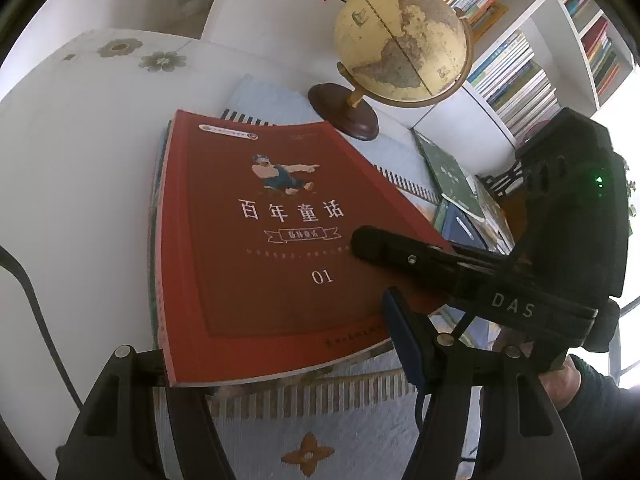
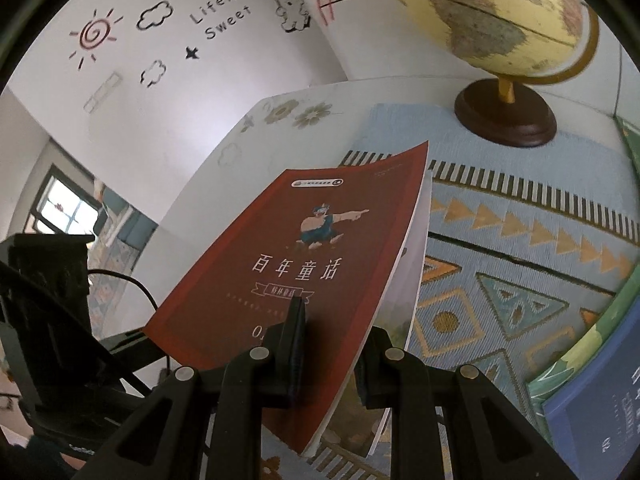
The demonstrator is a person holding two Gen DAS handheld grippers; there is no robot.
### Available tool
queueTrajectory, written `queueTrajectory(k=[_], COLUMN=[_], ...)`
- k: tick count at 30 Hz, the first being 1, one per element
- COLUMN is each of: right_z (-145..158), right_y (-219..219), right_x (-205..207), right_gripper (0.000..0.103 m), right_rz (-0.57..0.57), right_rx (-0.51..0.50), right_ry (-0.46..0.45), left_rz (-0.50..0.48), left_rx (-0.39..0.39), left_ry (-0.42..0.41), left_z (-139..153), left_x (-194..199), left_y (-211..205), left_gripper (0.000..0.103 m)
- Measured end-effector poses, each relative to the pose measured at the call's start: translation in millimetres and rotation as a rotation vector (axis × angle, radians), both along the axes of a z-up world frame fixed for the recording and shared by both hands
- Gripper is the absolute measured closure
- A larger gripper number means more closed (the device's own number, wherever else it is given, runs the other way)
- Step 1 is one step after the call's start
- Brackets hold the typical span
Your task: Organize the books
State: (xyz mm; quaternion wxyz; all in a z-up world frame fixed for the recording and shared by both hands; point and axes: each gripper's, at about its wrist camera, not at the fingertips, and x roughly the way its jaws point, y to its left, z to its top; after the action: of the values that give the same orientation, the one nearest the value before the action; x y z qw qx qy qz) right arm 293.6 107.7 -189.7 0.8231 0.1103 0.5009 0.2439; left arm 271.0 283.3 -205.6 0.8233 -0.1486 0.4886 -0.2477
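Book placement is the step in hand, judged from how things lie. The red book (image 1: 256, 248) fills the centre of the left wrist view, tilted, its lower edge between the two fingers of your left hand-held gripper (image 1: 264, 364). Those fingers stand spread on either side of the book's lower edge; whether the pads press on it cannot be told. Your right hand-held gripper (image 2: 332, 344) is pressed together on the same red book, one finger lying over the cover at lower centre of the right wrist view, the other beneath the pages.

Beneath the book lies a patterned mat (image 2: 520, 248) on the white worktop (image 1: 80, 168). A globe (image 1: 400, 44) stands at upper centre of the left wrist view, near the book's far corner. More books (image 1: 452, 176) lie at centre right, beside the globe's base.

To do this step well:

1. Keep the right pinch firm until the book rests flat; the cover already lifts away from the pages at its right edge.
2. Lower both hands at one rate so the book does not twist.
3. Keep the far corner clear of the globe's base.
4. Square the spine with the mat's striped border before you release.
5. Release the right hand-held gripper first, then withdraw the left.
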Motion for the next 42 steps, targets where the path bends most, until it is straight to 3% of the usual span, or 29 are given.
queueTrajectory(k=[11, 24, 27, 31, 36, 42], right_z=[-2.0, -29.8, -43.9, -48.1, -43.8, -26.8], right_y=[0.0, 0.6, 5.0, -3.6, -16.2, -55.6], right_x=[3.3, 3.3, 2.9, -2.6, -14.0, -59.2], right_gripper=[0.082, 0.079, 0.078, 0.076, 0.071, 0.063], right_rz=[0.026, 0.026, 0.043, -0.001, -0.042, -0.144], right_rx=[-0.005, 0.033, 0.048, 0.094, 0.071, 0.126], right_ry=[0.007, 0.133, 0.208, 0.238, 0.262, 0.254], left_rz=[-0.019, -0.021, 0.002, 0.039, 0.041, 0.011], left_rx=[0.011, 0.075, 0.090, 0.086, 0.091, 0.093], left_ry=[0.005, 0.092, 0.104, 0.113, 0.082, 0.041], left_z=[0.3, -20.6, -24.8, -24.2, -14.2, 1.4], left_x=[-3.8, -39.3, -53.3, -66.8, -80.8, -101.8], left_y=[-0.3, 11.9, 21.8, 33.6, 32.9, 12.5], left_gripper=[0.040, 0.040, 0.040, 0.040, 0.040, 0.037])
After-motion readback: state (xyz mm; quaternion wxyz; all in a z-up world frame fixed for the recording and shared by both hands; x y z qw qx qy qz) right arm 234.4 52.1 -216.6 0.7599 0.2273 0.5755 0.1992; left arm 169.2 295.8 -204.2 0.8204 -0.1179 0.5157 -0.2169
